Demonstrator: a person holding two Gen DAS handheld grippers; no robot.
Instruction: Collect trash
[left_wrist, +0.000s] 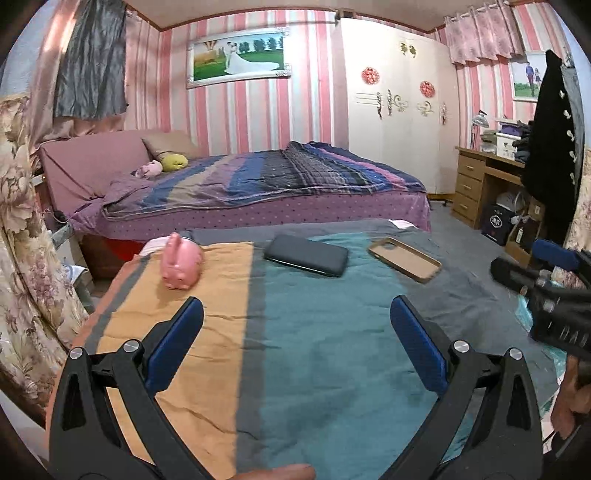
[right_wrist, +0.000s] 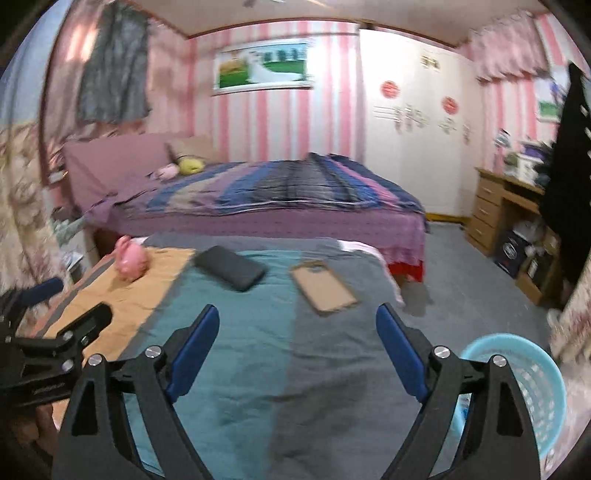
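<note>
My left gripper (left_wrist: 295, 314) is open and empty above a table covered with an orange, teal and grey striped cloth (left_wrist: 295, 350). My right gripper (right_wrist: 297, 323) is open and empty over the same cloth (right_wrist: 258, 350). A light blue plastic basket (right_wrist: 524, 391) stands on the floor right of the table, beside my right gripper. No piece of trash shows on the cloth. My right gripper also shows at the right edge of the left wrist view (left_wrist: 535, 269). My left gripper shows at the left edge of the right wrist view (right_wrist: 70, 310).
On the cloth lie a pink pig toy (left_wrist: 181, 262), a black phone (left_wrist: 306, 254) and a tan phone case (left_wrist: 404, 258). A bed (left_wrist: 258, 184) stands behind the table. A wooden desk (left_wrist: 480, 181) and boxes stand at the right wall.
</note>
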